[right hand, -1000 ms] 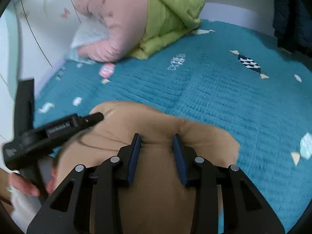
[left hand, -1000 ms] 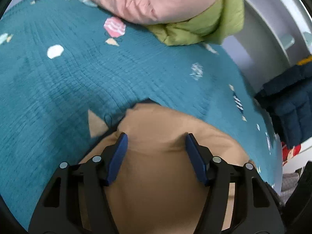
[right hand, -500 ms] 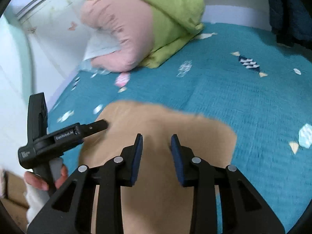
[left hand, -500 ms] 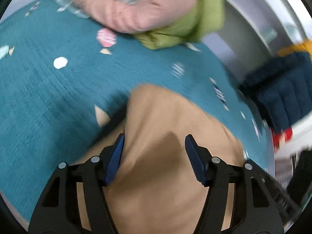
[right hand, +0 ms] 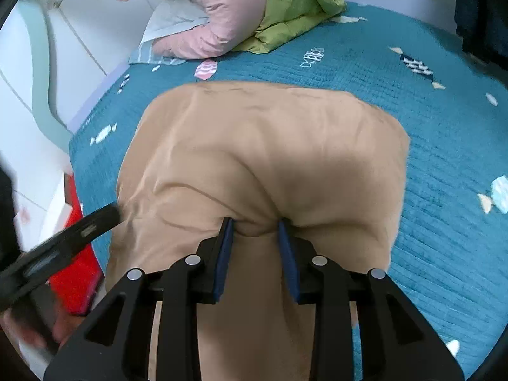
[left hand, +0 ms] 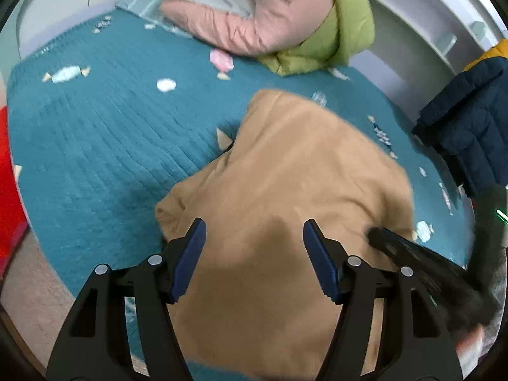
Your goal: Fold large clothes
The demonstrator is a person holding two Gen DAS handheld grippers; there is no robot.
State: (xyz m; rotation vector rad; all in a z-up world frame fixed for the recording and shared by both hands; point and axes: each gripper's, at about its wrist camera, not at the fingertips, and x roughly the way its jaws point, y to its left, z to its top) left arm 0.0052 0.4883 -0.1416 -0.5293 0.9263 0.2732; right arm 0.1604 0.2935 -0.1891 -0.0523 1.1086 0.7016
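A tan garment [left hand: 285, 174] lies spread on the teal bedspread [left hand: 95, 146], its near part drooping over the bed's front edge. My left gripper [left hand: 254, 231] hovers over the garment's near part. Its jaws stand wide apart and the cloth between them looks smooth, not pinched. In the right wrist view my right gripper [right hand: 255, 231] is shut on a bunched fold of the tan garment [right hand: 270, 146], and creases run into its pads. The left gripper [right hand: 95, 225] shows blurred at that garment's left edge. The right gripper [left hand: 397, 247] appears blurred on the right of the left wrist view.
A pink padded cover [left hand: 254, 16] and a green one [left hand: 333, 41] are heaped at the bed's far end. A dark navy quilted jacket [left hand: 470, 120] hangs at the right. A red object [right hand: 76, 266] stands by the bed's left side, next to white cabinets [right hand: 28, 73].
The left wrist view has pulled back and up, so more of the tan garment and the right gripper now show. The right gripper has stayed shut on its fold while the garment spread out wider.
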